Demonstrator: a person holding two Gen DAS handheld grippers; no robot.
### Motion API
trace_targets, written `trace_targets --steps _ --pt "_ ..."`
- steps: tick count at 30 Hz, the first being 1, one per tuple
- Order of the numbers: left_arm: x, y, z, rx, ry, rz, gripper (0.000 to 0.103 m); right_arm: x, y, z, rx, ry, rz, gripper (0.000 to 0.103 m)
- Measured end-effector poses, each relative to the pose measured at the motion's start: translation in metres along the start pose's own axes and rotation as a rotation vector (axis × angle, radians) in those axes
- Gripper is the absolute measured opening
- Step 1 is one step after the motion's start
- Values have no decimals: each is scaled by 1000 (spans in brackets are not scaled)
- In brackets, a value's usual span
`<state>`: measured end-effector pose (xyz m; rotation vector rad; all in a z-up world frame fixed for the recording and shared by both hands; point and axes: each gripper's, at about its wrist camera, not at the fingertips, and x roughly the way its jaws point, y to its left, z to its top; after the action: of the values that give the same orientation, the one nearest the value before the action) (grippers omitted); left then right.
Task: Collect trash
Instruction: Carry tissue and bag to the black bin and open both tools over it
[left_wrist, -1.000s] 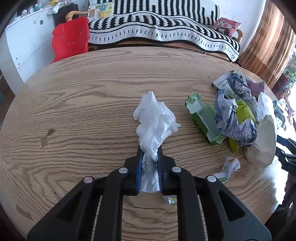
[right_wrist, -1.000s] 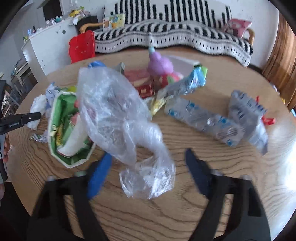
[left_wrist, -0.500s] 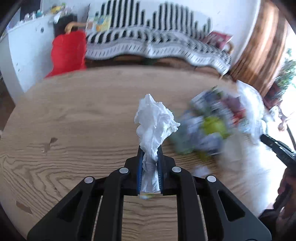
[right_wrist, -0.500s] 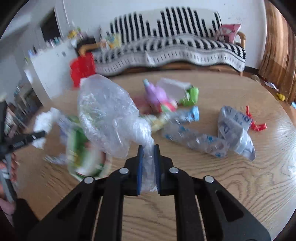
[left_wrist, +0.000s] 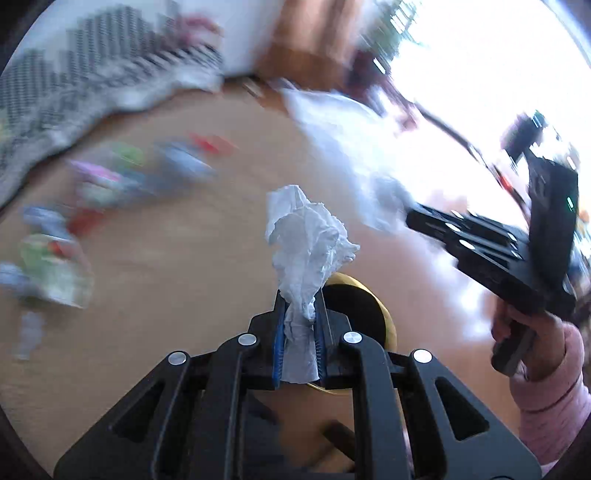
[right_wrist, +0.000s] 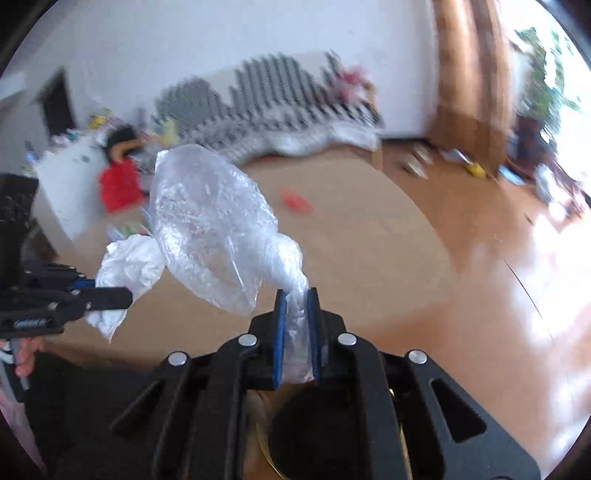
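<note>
My left gripper (left_wrist: 298, 314) is shut on a crumpled white tissue (left_wrist: 306, 236) and holds it in the air past the table's edge, above a gold-rimmed bin (left_wrist: 358, 314). My right gripper (right_wrist: 295, 310) is shut on a clear plastic bag (right_wrist: 210, 218) and holds it up over the same bin (right_wrist: 317, 435), whose dark opening sits below the fingers. The left gripper (right_wrist: 92, 291) with the tissue (right_wrist: 129, 269) shows at the left of the right wrist view. The right gripper (left_wrist: 410, 218) with the bag (left_wrist: 351, 155) shows at the right of the left wrist view.
Blurred trash (left_wrist: 122, 177) lies on the round wooden table (left_wrist: 166, 258): coloured wrappers, a bottle, a red scrap (right_wrist: 295, 201). A striped sofa (right_wrist: 266, 110) and a red chair (right_wrist: 118, 184) stand behind. Wooden floor (right_wrist: 498, 258) spreads to the right.
Both grippers have swung right and back off the table with the tissue and the bag, and now hang over the bin. One second ago the right gripper was open; it has shut on the bag.
</note>
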<state>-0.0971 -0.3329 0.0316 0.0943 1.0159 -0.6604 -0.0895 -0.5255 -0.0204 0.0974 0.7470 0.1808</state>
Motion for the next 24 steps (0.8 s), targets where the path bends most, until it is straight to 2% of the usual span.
trace_targets --steps 1,3,7,11,13,17,18,19,20,21,22,24 --pt "29 -22 -8 21 72 -45 13 12 -22 -24 59 67 -6 12" --pt "71 -44 -24 33 173 -57 13 35 -55 -66 154 174 5 12" --pt "117 -51 -45 -18 233 -17 13 64 -81 -120 257 266 28 12" --pt "137 -61 -54 5 270 1 13 71 -88 -142 300 289 42 12" --pt "143 -68 -57 16 282 -9 13 74 -91 -142 311 292 36 12" --pt "156 -54 -45 25 292 -6 15 73 -105 -146 342 292 69 12" --pt "155 -53 -47 29 289 -8 21 69 -109 -149 363 276 97 19" --pt "157 -51 -47 28 286 -16 51 67 -110 -147 380 264 98 31" --pt "156 -51 -48 21 271 -26 93 61 -115 -144 403 237 75 83" --pt "153 -51 -48 17 244 -26 97 52 -119 -143 424 192 48 94" --pt "146 -51 -48 21 182 -25 97 48 -121 -140 433 180 29 97" --pt "140 -50 -45 47 159 -24 97 41 -128 -137 442 172 -41 97"
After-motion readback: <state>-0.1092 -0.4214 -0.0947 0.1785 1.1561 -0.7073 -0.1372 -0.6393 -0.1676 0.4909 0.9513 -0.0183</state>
